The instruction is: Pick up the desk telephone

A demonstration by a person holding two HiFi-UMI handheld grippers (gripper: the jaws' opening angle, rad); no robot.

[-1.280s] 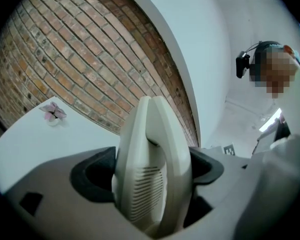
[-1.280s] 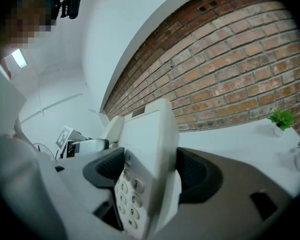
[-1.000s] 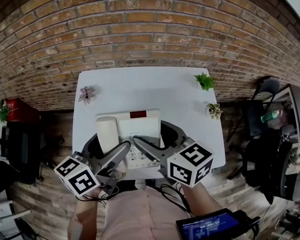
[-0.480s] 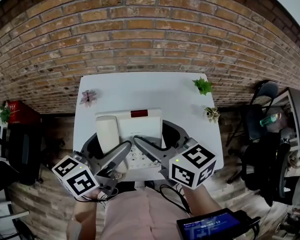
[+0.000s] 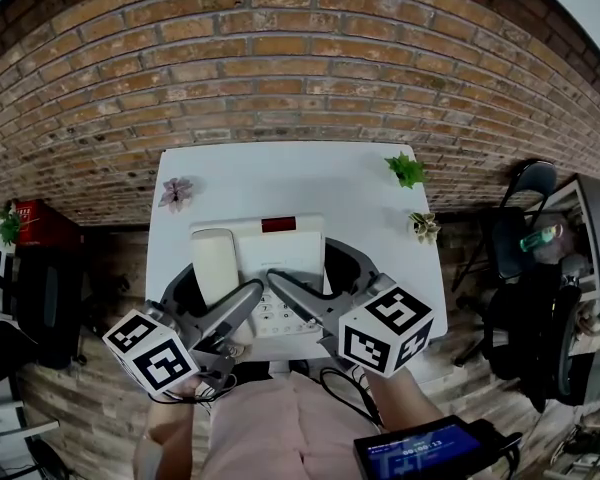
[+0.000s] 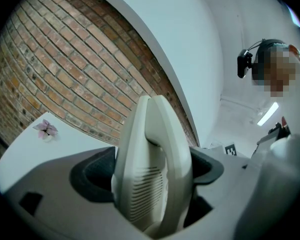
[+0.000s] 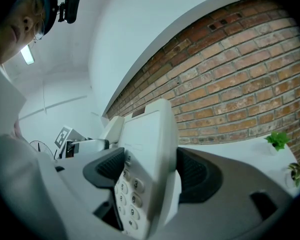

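The cream desk telephone (image 5: pixel 275 251) lies at the near edge of the white desk (image 5: pixel 280 178), its handset (image 5: pixel 213 263) on the left side. My left gripper (image 5: pixel 216 290) is shut across the handset side; in the left gripper view that end (image 6: pixel 152 169) fills the gap between the dark pads. My right gripper (image 5: pixel 314 276) is shut across the keypad side; in the right gripper view the body (image 7: pixel 150 139) stands between the pads with the number keys (image 7: pixel 128 194) facing left. Whether the phone's base still touches the desk is hidden.
A small pink flower (image 5: pixel 175 190) sits at the desk's far left, a green plant (image 5: pixel 407 171) at the far right, and another small plant (image 5: pixel 424 226) on the right edge. A brick wall (image 5: pixel 280 58) stands behind. Chairs (image 5: pixel 530 183) stand to the right, a lit screen (image 5: pixel 420 453) near me.
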